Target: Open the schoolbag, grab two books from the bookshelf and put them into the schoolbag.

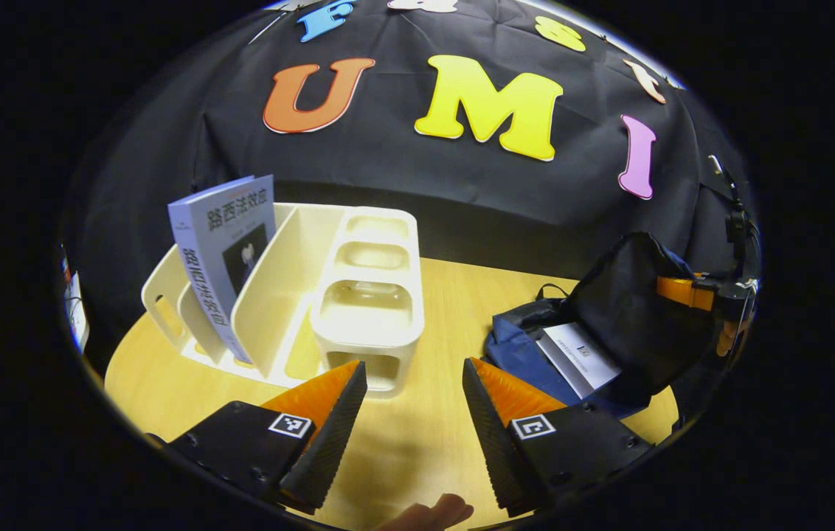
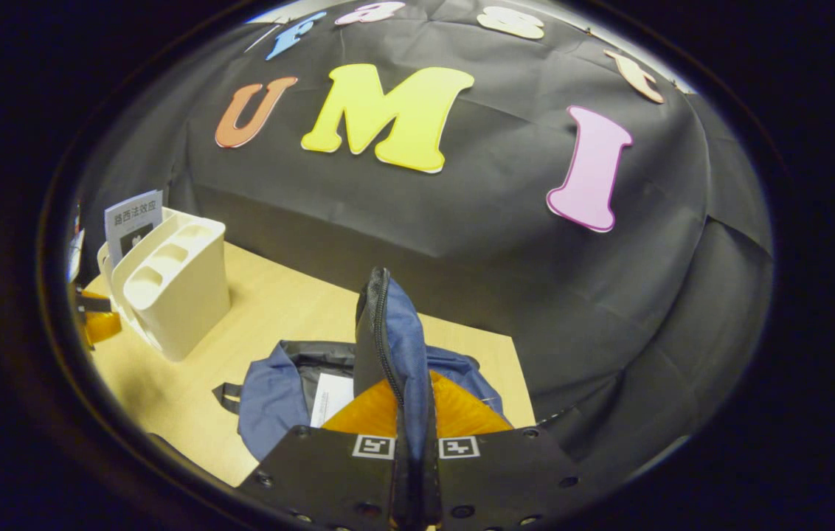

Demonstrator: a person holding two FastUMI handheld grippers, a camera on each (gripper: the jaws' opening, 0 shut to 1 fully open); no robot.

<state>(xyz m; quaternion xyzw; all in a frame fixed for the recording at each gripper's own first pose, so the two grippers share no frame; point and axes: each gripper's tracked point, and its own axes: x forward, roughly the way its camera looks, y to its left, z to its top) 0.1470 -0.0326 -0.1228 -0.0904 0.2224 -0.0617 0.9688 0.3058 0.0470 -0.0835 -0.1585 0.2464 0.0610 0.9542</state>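
The blue schoolbag point(image 1: 528, 354) lies open on the table's right side. Its flap point(image 2: 386, 332) is held upright, and my right gripper point(image 2: 411, 398) is shut on the flap's zipper edge. A white book point(image 1: 578, 355) lies inside the bag, also seen as a white book point(image 2: 333, 398) beside the flap. One pale blue book point(image 1: 222, 247) stands leaning in the cream bookshelf point(image 1: 292, 295) at the left. My left gripper point(image 1: 414, 387) is open above the table, in front of the shelf, holding nothing. The right gripper point(image 1: 712, 295) shows at the far right on the flap.
The wooden table point(image 1: 432, 428) ends at the black cloth wall behind the shelf and bag. The bookshelf point(image 2: 167, 287) has stacked cup-like compartments at its near end. A person's fingertip point(image 1: 436, 511) shows under my left gripper. The left gripper point(image 2: 96, 318) sits by the shelf.
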